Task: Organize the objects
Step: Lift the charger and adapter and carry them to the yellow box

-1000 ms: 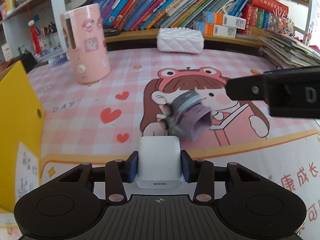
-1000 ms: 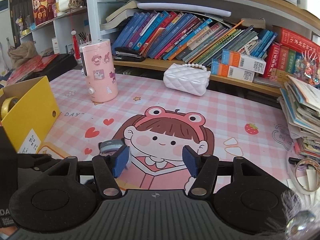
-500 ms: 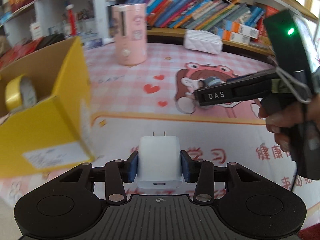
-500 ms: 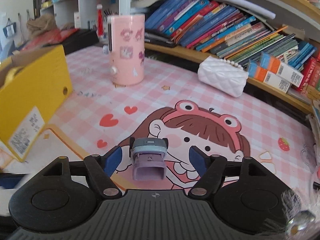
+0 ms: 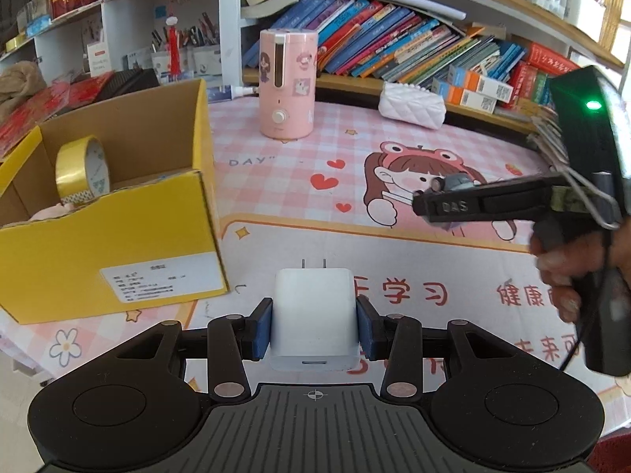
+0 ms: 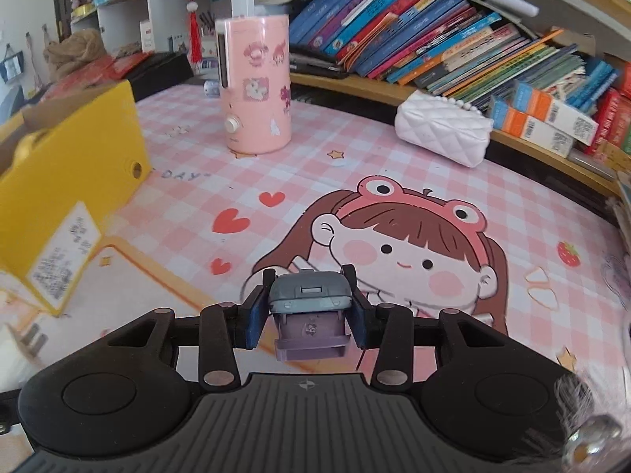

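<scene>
Left tongs (image 5: 314,325) level over the table (image 5: 276,213), blue pads clamped on one white plug charger (image 5: 314,315), smooth and boxy, two prongs pointing forward. Right tongs (image 6: 303,317) angled down at the pink checked cloth, pinching one small grey-and-purple plastic gadget (image 6: 309,309). Beside the left tongs sits one yellow cardboard box (image 5: 114,248), open-topped, one roll of yellow tape (image 5: 81,169) standing inside. One pink cylinder (image 5: 287,88) stands upright farther back.
</scene>
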`<state>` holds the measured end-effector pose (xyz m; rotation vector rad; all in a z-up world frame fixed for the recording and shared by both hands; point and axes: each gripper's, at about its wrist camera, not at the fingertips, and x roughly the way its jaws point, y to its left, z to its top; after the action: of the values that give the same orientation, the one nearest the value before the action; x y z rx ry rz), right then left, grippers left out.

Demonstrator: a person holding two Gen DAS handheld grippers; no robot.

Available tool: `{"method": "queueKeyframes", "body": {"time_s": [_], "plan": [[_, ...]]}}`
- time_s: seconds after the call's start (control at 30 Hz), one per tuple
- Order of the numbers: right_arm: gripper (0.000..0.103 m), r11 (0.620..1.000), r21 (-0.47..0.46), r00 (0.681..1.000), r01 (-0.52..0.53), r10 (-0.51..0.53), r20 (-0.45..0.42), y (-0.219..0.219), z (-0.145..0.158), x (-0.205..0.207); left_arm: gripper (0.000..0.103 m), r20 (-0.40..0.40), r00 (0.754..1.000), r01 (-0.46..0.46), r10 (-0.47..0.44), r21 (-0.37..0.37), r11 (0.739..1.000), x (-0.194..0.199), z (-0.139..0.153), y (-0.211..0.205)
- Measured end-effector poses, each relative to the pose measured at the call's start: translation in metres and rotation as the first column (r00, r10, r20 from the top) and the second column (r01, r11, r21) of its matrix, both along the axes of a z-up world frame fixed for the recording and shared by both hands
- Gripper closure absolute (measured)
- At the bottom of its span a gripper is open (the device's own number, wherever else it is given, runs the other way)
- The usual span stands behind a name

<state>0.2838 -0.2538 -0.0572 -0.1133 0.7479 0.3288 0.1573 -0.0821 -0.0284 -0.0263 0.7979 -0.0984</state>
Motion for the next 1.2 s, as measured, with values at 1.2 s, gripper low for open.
{"method": "queueKeyframes", "body": {"time_s": [1.2], "plan": [[0.063, 0.993, -0.086, 0.997, -0.075, 0.076, 0.004, 0.145, 0.035, -0.245, 0.062, 0.068, 0.994, -0.077, 0.083, -0.091, 0.993, -0.145, 0.024, 0.168]]}}
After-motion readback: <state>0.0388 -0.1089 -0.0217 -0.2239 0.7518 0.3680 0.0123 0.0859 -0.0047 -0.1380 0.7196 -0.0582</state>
